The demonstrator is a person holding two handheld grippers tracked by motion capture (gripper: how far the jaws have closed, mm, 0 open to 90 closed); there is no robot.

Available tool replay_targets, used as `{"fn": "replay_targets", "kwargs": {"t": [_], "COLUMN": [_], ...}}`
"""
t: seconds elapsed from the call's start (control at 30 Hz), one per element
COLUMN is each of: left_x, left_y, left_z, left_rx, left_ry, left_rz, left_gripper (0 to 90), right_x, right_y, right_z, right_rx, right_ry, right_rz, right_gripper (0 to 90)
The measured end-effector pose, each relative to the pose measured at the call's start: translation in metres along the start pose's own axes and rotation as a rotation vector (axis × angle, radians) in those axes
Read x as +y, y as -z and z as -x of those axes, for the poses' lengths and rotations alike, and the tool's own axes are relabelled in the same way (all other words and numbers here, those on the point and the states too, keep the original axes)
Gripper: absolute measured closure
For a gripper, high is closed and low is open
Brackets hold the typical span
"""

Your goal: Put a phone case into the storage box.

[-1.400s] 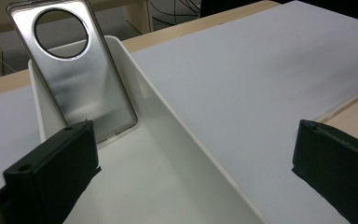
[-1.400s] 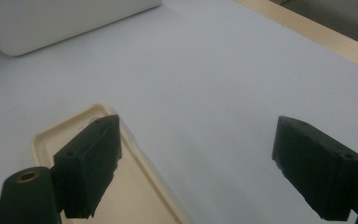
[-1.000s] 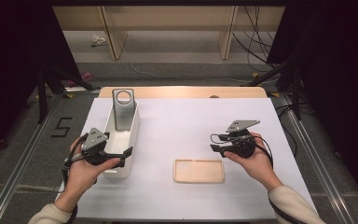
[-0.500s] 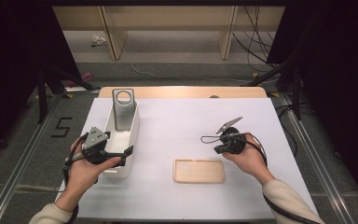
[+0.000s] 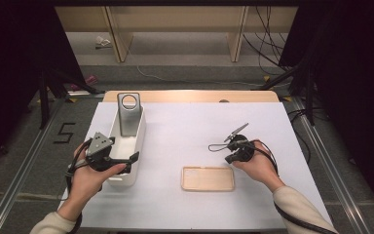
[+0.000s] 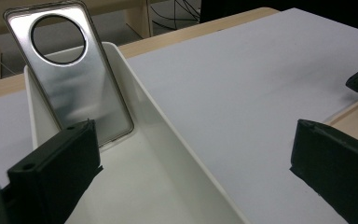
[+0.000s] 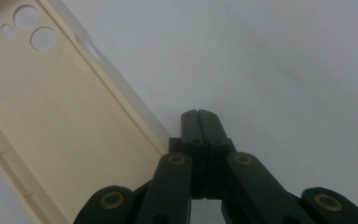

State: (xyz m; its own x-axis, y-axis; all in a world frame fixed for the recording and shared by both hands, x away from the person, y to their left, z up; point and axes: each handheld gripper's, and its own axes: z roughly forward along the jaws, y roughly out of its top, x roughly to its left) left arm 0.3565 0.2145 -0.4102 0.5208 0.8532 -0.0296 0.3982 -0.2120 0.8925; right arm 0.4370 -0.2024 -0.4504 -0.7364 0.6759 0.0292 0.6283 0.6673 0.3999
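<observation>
Beige case (image 5: pixel 208 178) flat on white table (image 5: pixel 185 126), open side up, just left of right gripper (image 7: pixel 198 113) tips, not touched; its jaws just closed, pressed together, nothing between. Left gripper (image 5: pixel 126 163) jaws wide apart, straddling near wall of white bin (image 6: pixel 168 140); silver case (image 6: pixel 70 70) leans upright at bin's far end

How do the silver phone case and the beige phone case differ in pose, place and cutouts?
The silver case stands tilted against the end wall of the white bin; the beige case lies flat on the white table, open side up. The silver case has one large round cutout; the beige case has several small round ones at a corner. The silver case is shiny, the beige matte. Neither is gripped.
</observation>
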Motion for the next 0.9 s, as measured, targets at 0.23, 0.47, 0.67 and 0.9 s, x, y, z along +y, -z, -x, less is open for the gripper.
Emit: {"fn": "replay_targets", "kwargs": {"t": [0.23, 0.47, 0.67, 0.9], "left_x": [-0.0006, -0.0003, -0.0007, -0.001], "left_y": [-0.0002, -0.0002, -0.001, -0.0013], "left_z": [-0.0008, -0.0001, 0.0004, 0.0007], "left_rx": [-0.002, -0.002, -0.004, -0.006], "left_ry": [0.001, -0.001, -0.001, -0.002], "left_rz": [-0.001, -0.001, -0.002, -0.004], "left_gripper": [0.8, 0.8, 0.9, 0.9], "right_x": [-0.0014, -0.0015, -0.0018, -0.0018], "right_y": [-0.003, -0.0033, -0.0035, -0.0036], "right_z": [0.0, -0.0008, -0.0003, -0.0003], "right_rx": [0.001, 0.001, 0.002, 0.001], "right_ry": [0.003, 0.004, 0.006, 0.006], "right_rz": [-0.033, -0.039, -0.044, -0.045], "right_gripper": [90.0, 90.0, 90.0, 90.0]}}
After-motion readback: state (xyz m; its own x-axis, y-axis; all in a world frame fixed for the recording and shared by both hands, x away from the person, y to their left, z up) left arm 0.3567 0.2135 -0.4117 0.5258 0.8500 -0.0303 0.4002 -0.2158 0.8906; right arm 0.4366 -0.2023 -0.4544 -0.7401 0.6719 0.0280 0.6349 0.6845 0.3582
